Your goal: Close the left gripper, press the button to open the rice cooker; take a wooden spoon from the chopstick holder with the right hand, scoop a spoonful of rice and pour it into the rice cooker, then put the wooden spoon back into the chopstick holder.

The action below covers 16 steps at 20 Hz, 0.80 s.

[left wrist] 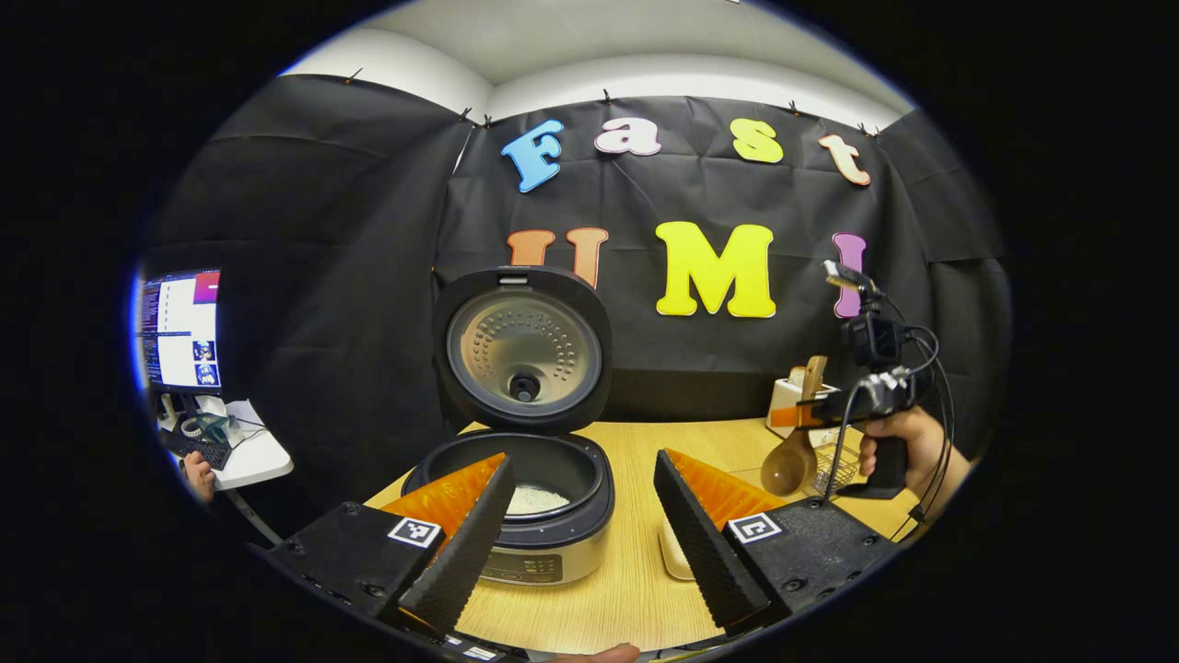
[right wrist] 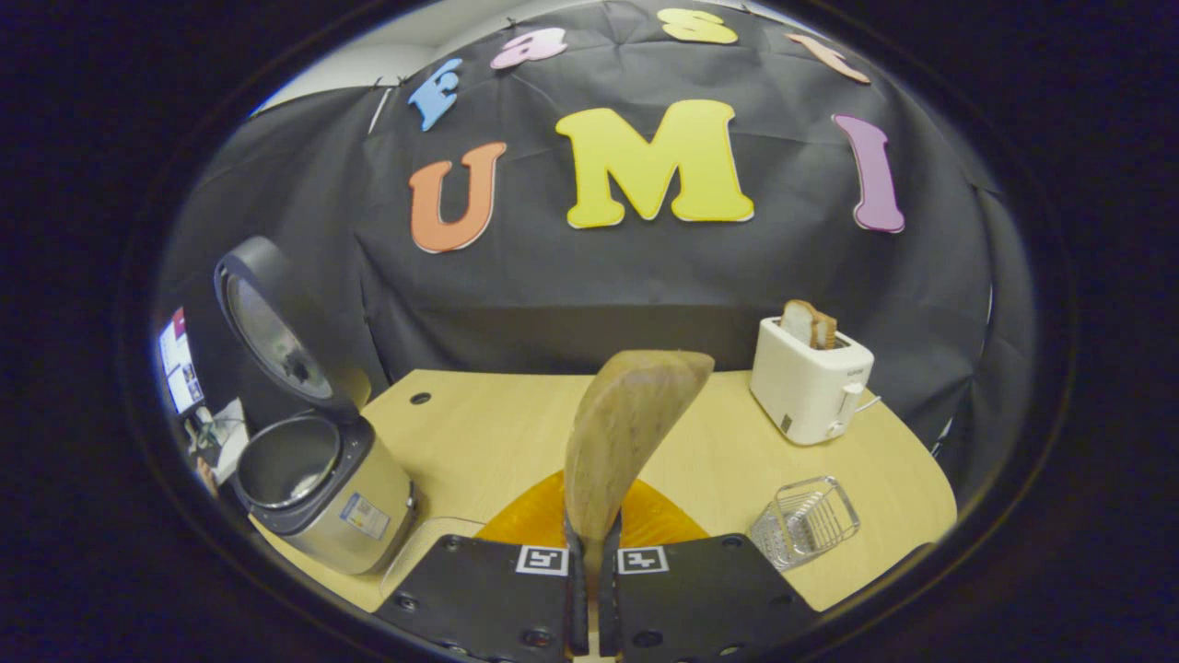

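Right gripper (right wrist: 589,552) fingers pinching wooden spoon (right wrist: 622,433) at frame centre, left gripper (left wrist: 580,525) fingers spread, rice cooker (left wrist: 525,479) lid up.

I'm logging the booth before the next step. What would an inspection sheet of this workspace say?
Surface: light wooden table, with a cable hole near its back left corner.
Job's things: rice cooker with its lid up and some rice in the pot; wooden spoon held clear of the table; wire chopstick holder at the right.
Clutter: white toaster with bread slices in its slots.
Grippers: left tongs open, in front of the cooker; right tongs shut on the wooden spoon's handle.
Cables: black leads hang from the right gripper.
Surroundings: black cloth wall; monitor and keyboard on a side desk.
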Each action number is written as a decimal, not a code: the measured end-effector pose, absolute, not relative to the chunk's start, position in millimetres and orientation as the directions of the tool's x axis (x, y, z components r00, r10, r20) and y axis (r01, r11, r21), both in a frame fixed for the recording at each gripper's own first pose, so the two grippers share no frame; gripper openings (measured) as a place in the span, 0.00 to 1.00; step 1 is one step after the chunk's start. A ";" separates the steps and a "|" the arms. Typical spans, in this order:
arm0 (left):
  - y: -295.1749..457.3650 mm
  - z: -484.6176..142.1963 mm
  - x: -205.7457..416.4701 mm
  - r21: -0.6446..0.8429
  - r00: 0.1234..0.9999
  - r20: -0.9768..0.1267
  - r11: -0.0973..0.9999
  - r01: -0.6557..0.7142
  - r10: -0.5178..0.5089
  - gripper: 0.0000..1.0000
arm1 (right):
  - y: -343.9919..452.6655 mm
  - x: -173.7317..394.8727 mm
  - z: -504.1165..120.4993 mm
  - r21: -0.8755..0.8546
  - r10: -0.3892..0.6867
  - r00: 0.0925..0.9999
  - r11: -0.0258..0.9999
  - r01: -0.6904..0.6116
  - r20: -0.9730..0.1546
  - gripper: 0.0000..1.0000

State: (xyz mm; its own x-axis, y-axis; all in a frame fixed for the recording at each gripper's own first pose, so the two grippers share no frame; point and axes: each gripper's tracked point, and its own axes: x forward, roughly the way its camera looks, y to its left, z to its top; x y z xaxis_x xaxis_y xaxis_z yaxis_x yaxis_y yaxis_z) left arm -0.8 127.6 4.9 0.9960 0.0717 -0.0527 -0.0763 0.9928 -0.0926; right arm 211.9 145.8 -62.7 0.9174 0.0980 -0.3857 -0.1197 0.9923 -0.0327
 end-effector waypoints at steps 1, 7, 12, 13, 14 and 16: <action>129.0 3.3 -1.0 -0.093 0.996 -0.055 0.993 -0.078 0.074 0.97 | 145.3 214.2 -74.3 -0.062 0.084 0.918 0.991 -0.117 -0.387 0.05; 137.0 1.8 -0.6 -0.092 0.992 -0.068 0.989 -0.112 0.106 0.97 | 134.0 206.6 -87.0 -0.123 0.020 0.919 0.990 -0.075 -0.395 0.05; 128.7 5.4 0.1 -0.083 0.995 -0.056 0.993 -0.089 0.084 0.97 | 132.6 191.7 -113.6 -0.077 0.020 0.867 0.995 -0.067 -0.497 0.05; 127.9 4.8 -0.2 -0.082 0.995 -0.055 0.993 -0.084 0.079 0.97 | 131.1 189.5 -115.1 -0.083 0.018 0.867 0.994 -0.068 -0.497 0.06; 127.5 4.8 -0.4 -0.080 0.995 -0.056 0.993 -0.081 0.077 0.97 | 133.6 187.0 -120.2 -0.083 0.024 0.864 0.994 -0.075 -0.503 0.06; 126.4 3.8 0.1 -0.079 0.995 -0.058 0.993 -0.083 0.078 0.97 | 134.3 181.5 -119.9 -0.106 0.010 0.867 0.992 -0.073 -0.497 0.06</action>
